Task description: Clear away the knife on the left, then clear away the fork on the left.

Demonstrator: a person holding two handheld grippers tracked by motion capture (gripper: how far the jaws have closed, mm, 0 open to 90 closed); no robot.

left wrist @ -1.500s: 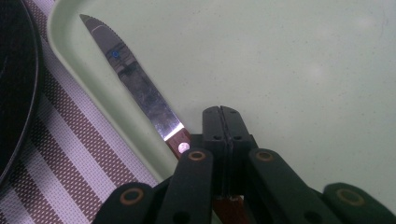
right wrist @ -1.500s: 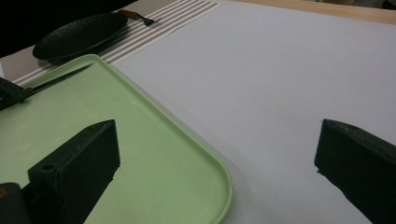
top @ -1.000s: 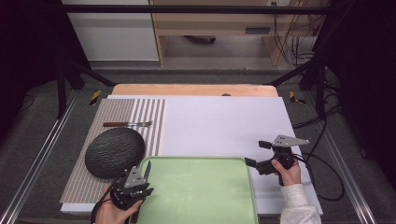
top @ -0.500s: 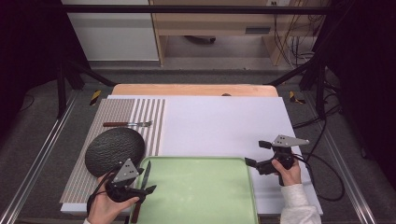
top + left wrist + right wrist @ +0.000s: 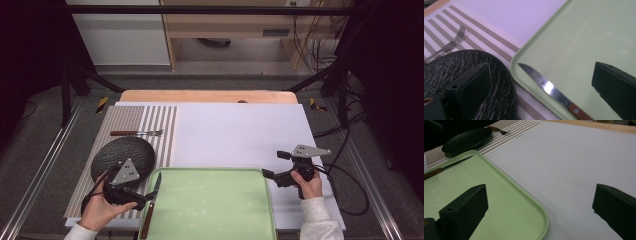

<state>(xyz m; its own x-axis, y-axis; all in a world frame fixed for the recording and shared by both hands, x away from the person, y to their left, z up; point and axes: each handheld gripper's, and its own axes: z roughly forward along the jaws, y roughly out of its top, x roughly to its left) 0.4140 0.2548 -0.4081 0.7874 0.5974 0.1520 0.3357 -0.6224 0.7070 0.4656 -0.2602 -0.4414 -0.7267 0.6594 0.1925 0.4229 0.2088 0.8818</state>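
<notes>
Near left: knife (image 5: 150, 210) lying across tray (image 5: 215, 210) rim, blade on the green, wooden handle off the edge, so reachable. Left gripper (image 5: 142, 200) over it, jaws wide, nothing held, probably lined up to grasp. Right gripper (image 5: 270, 176) beside tray, jaws wide, idle. Farther left: plate (image 5: 122, 156), then fork (image 5: 137, 133) on mat.

— How is the left gripper (image 5: 142, 200) set?
— Low, held in the left hand (image 5: 100, 212), jaws spread wide, empty.
— And the right gripper (image 5: 272, 165)?
— In the right hand (image 5: 309, 184), well apart from the left one, jaws likewise wide, pointing toward it.
</notes>
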